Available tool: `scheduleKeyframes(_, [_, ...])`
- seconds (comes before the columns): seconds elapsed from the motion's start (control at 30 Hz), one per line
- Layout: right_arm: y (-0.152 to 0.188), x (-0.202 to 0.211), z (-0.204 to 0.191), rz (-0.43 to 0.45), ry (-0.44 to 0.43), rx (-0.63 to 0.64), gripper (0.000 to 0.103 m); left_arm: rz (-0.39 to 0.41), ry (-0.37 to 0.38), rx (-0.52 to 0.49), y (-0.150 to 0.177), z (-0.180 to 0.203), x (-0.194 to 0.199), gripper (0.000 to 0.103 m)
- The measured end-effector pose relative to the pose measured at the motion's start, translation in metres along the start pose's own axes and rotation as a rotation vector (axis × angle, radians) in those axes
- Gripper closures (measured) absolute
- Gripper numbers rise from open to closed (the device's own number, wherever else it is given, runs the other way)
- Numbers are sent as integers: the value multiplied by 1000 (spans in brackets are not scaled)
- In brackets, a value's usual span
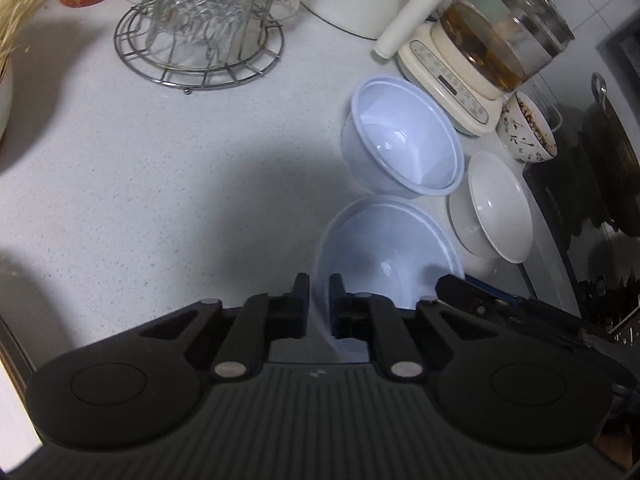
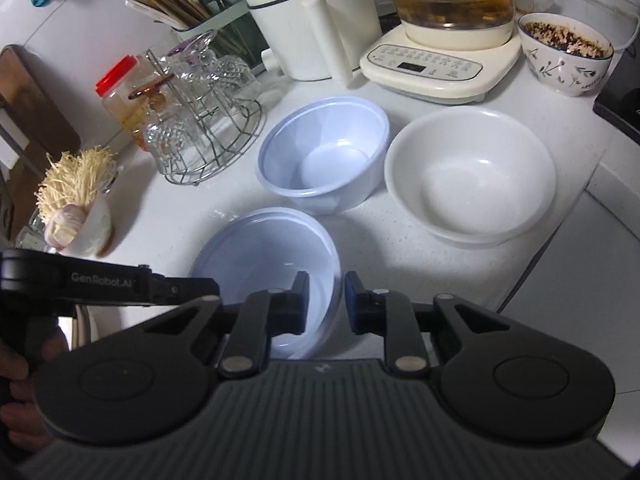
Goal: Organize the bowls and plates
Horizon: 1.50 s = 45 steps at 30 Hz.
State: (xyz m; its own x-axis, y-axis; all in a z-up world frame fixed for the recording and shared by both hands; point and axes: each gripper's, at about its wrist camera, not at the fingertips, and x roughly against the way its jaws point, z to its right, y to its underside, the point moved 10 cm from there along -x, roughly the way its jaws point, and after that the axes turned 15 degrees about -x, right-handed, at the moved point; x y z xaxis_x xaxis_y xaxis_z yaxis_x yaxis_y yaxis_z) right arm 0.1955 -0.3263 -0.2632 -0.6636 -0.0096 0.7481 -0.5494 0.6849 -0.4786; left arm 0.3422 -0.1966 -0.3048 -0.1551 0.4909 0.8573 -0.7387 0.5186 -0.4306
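A pale blue plastic bowl point(image 1: 384, 236) point(image 2: 264, 252) is held by both grippers. My left gripper point(image 1: 319, 288) is shut on its left rim. My right gripper point(image 2: 326, 292) straddles its right rim with the jaws close around it. A second pale blue plastic bowl point(image 1: 404, 136) point(image 2: 324, 152) stands on the counter behind it. A white ceramic bowl point(image 1: 496, 204) point(image 2: 472, 172) stands to the right of that one. The right gripper's finger shows in the left wrist view point(image 1: 472, 292); the left gripper's body shows in the right wrist view point(image 2: 104, 280).
A wire rack of glass cups point(image 1: 200, 28) point(image 2: 208, 108), a white kettle point(image 2: 316, 20), a tea maker on its base point(image 1: 480, 52) point(image 2: 444, 60), a patterned dirty bowl point(image 1: 528, 128) point(image 2: 568, 52), a dark wok point(image 1: 612, 152), a jar point(image 2: 120, 96), chopsticks point(image 2: 168, 0) and mushrooms with garlic point(image 2: 76, 196) crowd the white counter point(image 1: 160, 180).
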Motion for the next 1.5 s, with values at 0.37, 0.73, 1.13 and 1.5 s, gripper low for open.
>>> scheduleKeyframes(0.37, [-2,8,-42,-21,-63,86,82,19,-35,99,9,-25,44,92])
scheduleKeyframes(0.73, [27,-7,-86,-73,-117,175,82,26,-132,167,34,-67,68,92])
scheduleKeyframes(1.13, [52,-23,-91,-120,-101,208,82,22,-158,229,55,-84,65,91])
scheduleKeyframes(1.5, [40,-21,-94,-88,-80,206,80,43,-174,215,45,-82,71,88])
